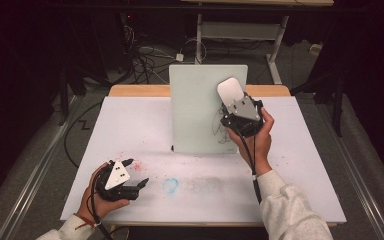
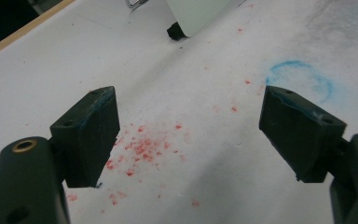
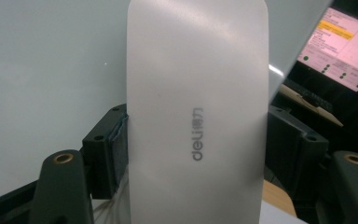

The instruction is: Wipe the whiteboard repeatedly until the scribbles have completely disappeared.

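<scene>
Holding the eraser up against the whiteboard with my right gripper here. It's a white, rounded, flat block with "deli" printed on it, and in the right gripper view it sits squarely between the two black jaws, which are clamped on its long edges, one on each side. The upper half of it sticks out well past the fingertips, so I'm gripping it around its lower part. From the high view, the eraser is pressed near the top right corner of the board, just above some dark scribbled lines on the board's right side.

My left gripper is parked low on the white table near the front left, resting in the person's hand. Its jaws stand wide apart with nothing between them. In the left gripper view, I'm just looking at red speckles on the table surface between the pads, plus a faded blue ring off to the side near one pad. Well apart from the board.
</scene>
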Demonstrator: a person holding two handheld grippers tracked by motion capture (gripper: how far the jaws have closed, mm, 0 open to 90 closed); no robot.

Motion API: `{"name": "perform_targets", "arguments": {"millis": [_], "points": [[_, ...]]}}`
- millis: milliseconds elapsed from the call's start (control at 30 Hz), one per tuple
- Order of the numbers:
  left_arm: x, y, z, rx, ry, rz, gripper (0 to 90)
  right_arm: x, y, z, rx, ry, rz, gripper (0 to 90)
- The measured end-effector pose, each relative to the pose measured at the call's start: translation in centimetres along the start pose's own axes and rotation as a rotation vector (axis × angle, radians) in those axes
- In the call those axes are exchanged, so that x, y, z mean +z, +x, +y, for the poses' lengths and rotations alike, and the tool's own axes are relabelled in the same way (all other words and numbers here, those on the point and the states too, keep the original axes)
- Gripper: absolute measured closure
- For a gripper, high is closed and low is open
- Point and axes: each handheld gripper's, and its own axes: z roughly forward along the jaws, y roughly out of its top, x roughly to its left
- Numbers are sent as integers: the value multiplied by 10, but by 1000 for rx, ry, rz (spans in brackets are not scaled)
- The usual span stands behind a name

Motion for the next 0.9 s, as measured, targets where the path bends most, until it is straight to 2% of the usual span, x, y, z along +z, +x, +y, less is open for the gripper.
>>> {"name": "perform_targets", "arguments": {"millis": [133,233,333,433,733,833,900], "points": [[-1,0,-1,-2,1,1,197,3,-12,15,6,-11,-34,312],[-1,0,-1,-2,1,3,196,3,-12,16,14,-16,-43,312],[-1,0,-2,-5,3,4,196,2,-5,7,-9,-9,-32,312],[-2,0,-1,-4,2,5,197,-1,8,-6,-59,12,-14,312],[1,-1,0,4,8,3,196,-7,41,-38,-109,60,63,312],[1,-1,0,4,8,1,196,-7,40,-38,-116,64,76,312],[2,0,0,2,8,3,197,-5,35,-33,-97,68,90,312]]}}
